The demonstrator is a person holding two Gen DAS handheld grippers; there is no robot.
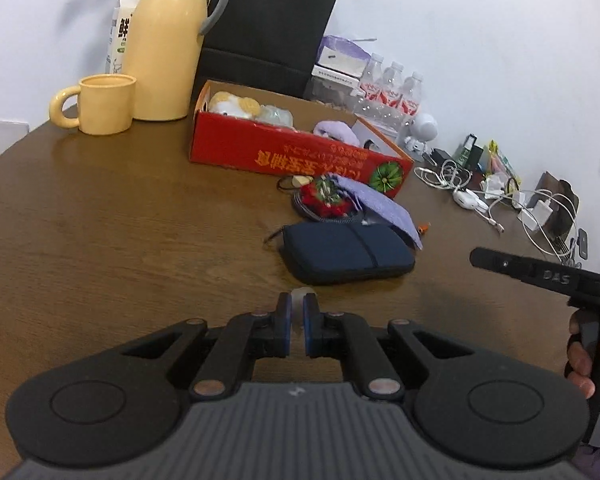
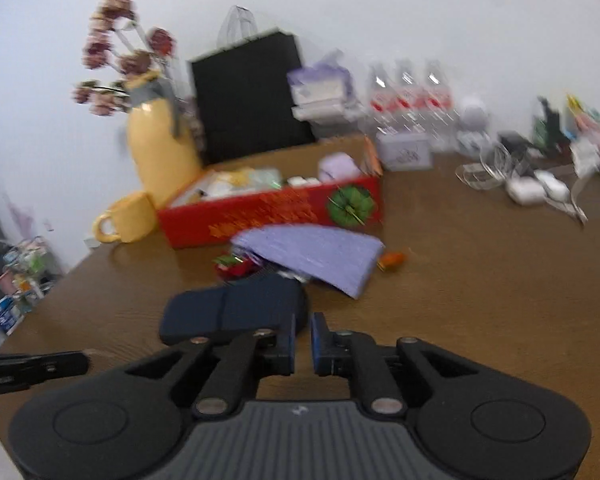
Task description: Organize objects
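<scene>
We see the box (image 1: 284, 152) already part-filled; the pouch (image 1: 346, 252), cloth (image 1: 384, 208) and red trinket (image 1: 324, 200) lie outside it. Our left gripper (image 1: 298, 312) pinches a small pale thing; our right gripper (image 2: 303, 336) is slightly parted, empty.

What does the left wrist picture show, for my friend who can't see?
The left tool pinches a small pale thing above a brown table. Ahead lie a navy pouch and a red box.
</scene>
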